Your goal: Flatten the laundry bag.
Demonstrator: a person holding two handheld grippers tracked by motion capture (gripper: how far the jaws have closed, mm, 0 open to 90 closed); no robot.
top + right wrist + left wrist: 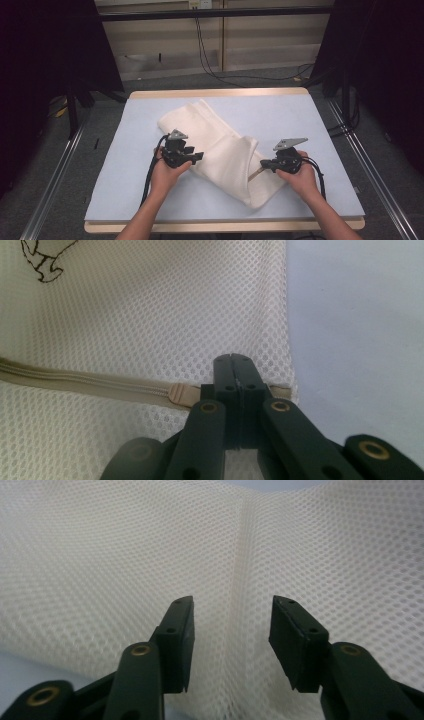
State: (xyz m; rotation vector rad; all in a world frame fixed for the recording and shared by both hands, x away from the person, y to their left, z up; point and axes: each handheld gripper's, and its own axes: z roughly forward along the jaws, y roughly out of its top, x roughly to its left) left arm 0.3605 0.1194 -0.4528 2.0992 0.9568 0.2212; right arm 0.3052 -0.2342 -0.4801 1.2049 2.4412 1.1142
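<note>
Mesh laundry bag [220,150] lies slantwise across the middle of the table, its lower end toward the near right corner. My right gripper [235,371] is clamped tight at the zipper [90,381] end, apparently on the pull tab, though the jaws hide it. My left gripper [231,625] stands half open over the mesh, holding nothing. With no counter-hold, I judge a pull could drag and bunch the whole bag or slip off the tab. Pale blue mat [310,120] covers the table [220,93]; grey floor and cables [210,65] lie beyond.
</note>
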